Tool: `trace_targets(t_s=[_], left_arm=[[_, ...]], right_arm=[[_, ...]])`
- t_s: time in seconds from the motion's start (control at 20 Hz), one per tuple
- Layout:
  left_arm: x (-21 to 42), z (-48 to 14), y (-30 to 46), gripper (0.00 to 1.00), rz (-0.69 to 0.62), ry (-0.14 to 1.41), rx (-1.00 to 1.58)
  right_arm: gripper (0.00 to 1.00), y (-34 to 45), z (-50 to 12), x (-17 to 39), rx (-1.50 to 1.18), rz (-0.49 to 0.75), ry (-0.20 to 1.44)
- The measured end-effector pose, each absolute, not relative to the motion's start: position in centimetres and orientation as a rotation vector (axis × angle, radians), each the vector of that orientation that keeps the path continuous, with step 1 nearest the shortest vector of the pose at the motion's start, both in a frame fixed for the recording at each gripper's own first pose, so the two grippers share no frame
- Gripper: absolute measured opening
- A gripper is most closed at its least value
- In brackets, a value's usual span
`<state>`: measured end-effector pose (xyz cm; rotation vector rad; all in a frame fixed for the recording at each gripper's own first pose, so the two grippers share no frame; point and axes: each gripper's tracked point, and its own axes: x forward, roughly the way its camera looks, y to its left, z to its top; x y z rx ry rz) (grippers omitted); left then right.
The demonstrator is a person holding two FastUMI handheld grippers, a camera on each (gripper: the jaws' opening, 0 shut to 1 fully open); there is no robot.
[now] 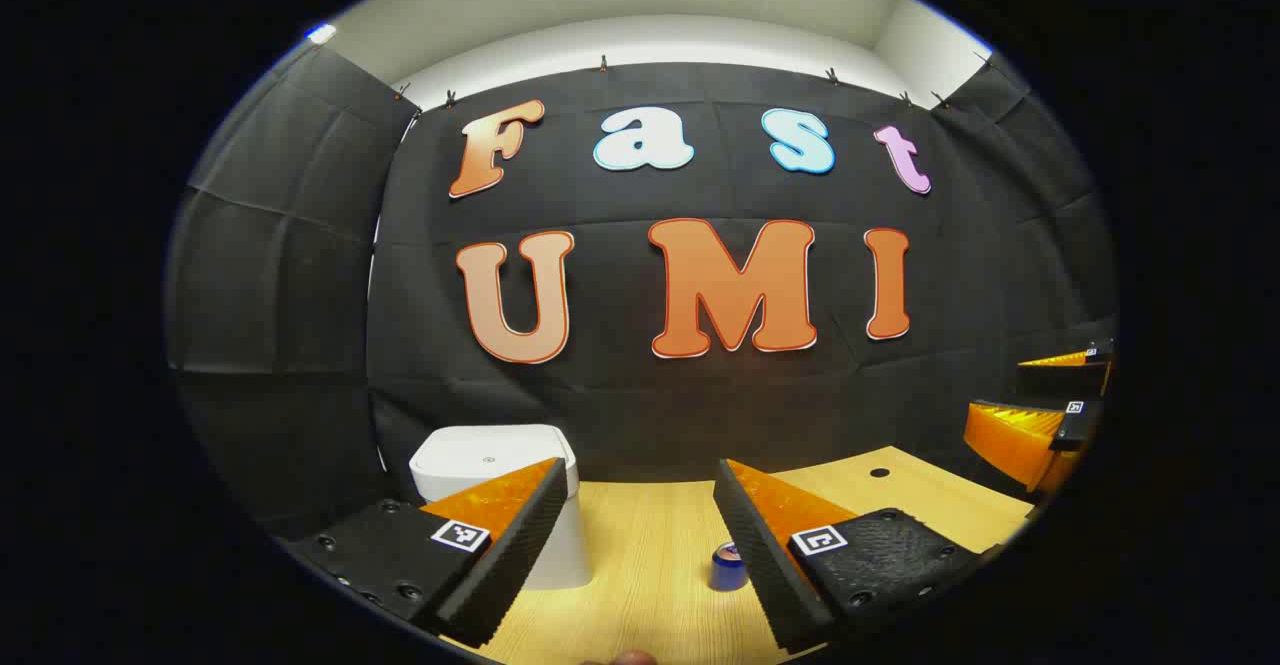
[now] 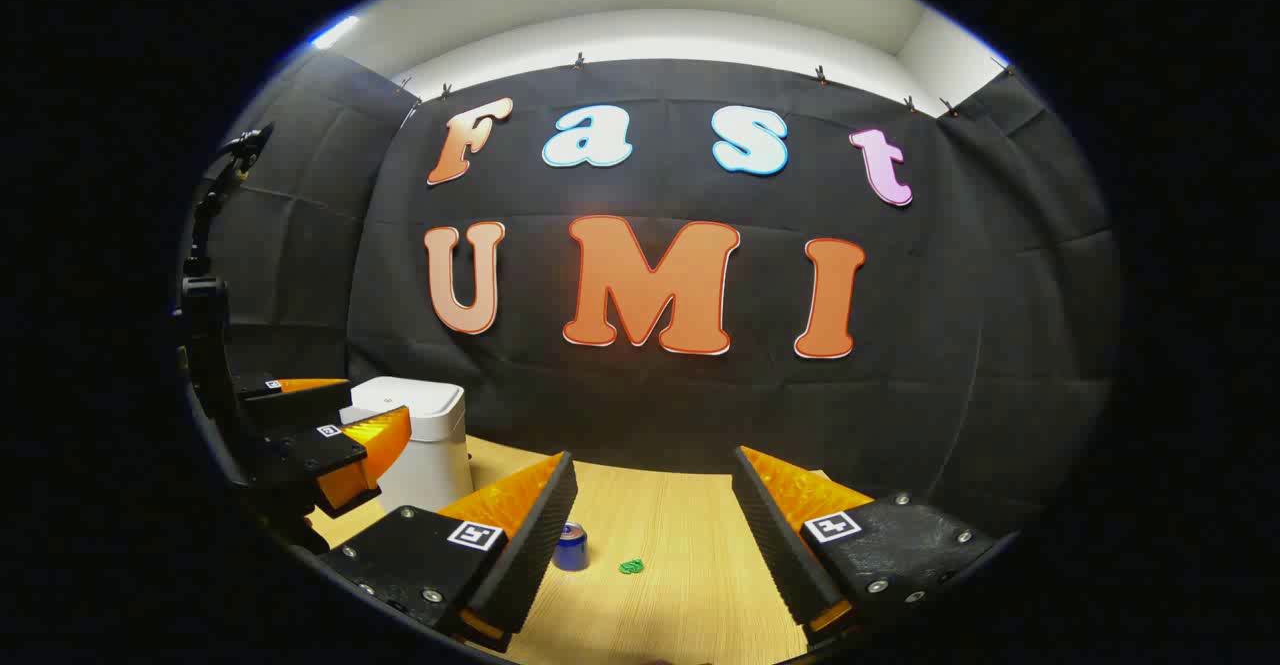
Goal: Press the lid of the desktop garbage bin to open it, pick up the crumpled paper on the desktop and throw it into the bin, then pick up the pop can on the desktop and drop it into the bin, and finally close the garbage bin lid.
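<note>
Left gripper [image 1: 640, 535]: fingers spread, grasping nothing; closed white bin [image 1: 500, 490] and blue can [image 1: 728, 567] ahead on the wooden table [image 1: 650, 545]. Right gripper [image 2: 655, 535]: likewise spread and empty, its view adding a small green crumpled paper [image 2: 631, 566] beside the can.

ridged fingers [image 1: 520, 535], square tags [image 1: 460, 535], screws [image 1: 408, 591]

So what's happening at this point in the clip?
A person holds two tongs above a wooden desk, and neither grips anything yet. The left tongs and right tongs both hang open. The white garbage bin stands at the left with its lid down. The blue pop can stands upright on the desk, with a small green crumpled piece beside it, apparently the paper. Nothing looks started.
</note>
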<state>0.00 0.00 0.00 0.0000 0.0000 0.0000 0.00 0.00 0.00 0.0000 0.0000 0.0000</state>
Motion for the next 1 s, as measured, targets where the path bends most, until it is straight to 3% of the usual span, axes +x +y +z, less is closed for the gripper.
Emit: trace_targets(t_s=[1.0], left_arm=[[0.0,-0.1,-3.3,0.93,-0.005,0.011,-0.017]], right_arm=[[0.94,-2.2,-0.8,0.4,0.012,0.031,0.0]])
